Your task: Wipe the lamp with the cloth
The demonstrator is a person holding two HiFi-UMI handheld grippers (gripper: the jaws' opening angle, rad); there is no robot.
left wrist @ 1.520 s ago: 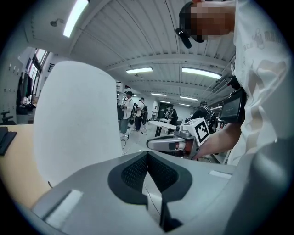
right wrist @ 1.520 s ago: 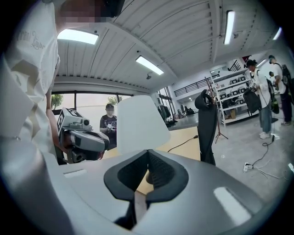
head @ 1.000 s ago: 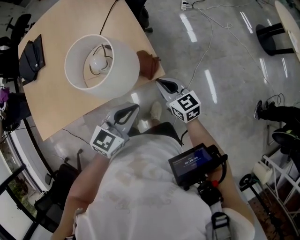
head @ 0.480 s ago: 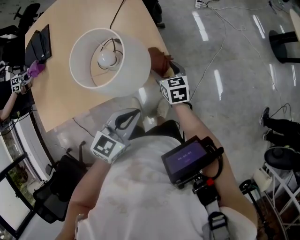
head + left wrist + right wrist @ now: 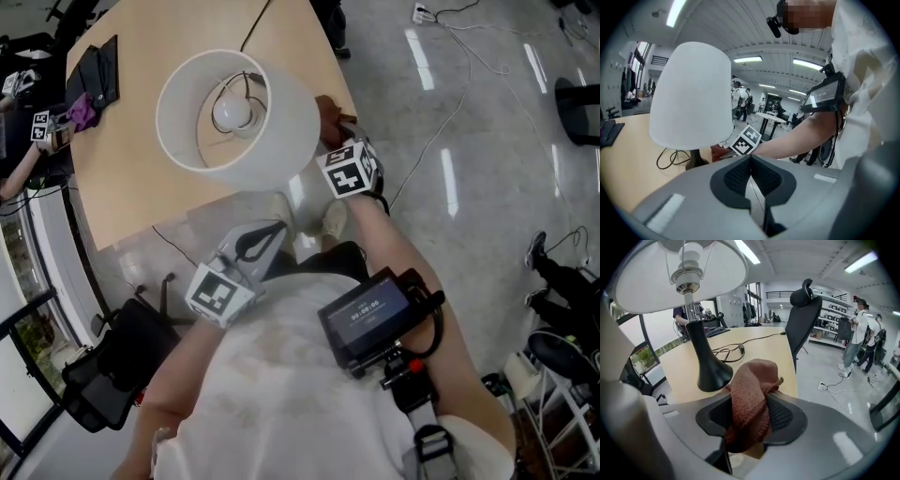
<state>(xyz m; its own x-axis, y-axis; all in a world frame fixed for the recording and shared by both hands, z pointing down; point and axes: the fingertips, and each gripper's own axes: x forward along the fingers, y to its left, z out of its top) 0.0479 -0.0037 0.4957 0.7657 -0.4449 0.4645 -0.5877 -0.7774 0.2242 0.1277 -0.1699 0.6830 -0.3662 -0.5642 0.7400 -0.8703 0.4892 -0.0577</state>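
The lamp (image 5: 234, 117) stands on a pale wooden table (image 5: 141, 197). It has a white shade, a bulb (image 5: 232, 112) visible down through the open top, and a black flared foot. The cloth (image 5: 754, 376), a reddish-brown knit, lies bunched on the table just beside the lamp's foot, on the side nearest the person. From the head view only a bit of it peeks out past the shade's rim.

The right gripper (image 5: 751, 404) is down at the lamp's foot, under the shade's rim. Its jaws have just been opening and now stand wide apart. The cloth rises in a lump between the pads (it fills the gap, but nothing shows it squeezed). Its marker cube (image 5: 349, 169) sits just outside the shade's rim.

The left gripper (image 5: 750, 161) hangs off the table, well apart from the lamp and lower than the shade. It points towards the lamp, jaws closed together with nothing between them.

A black cable (image 5: 740, 345) trails across the table behind the lamp's foot. A black chair (image 5: 804, 319) stands beyond the table's far edge.
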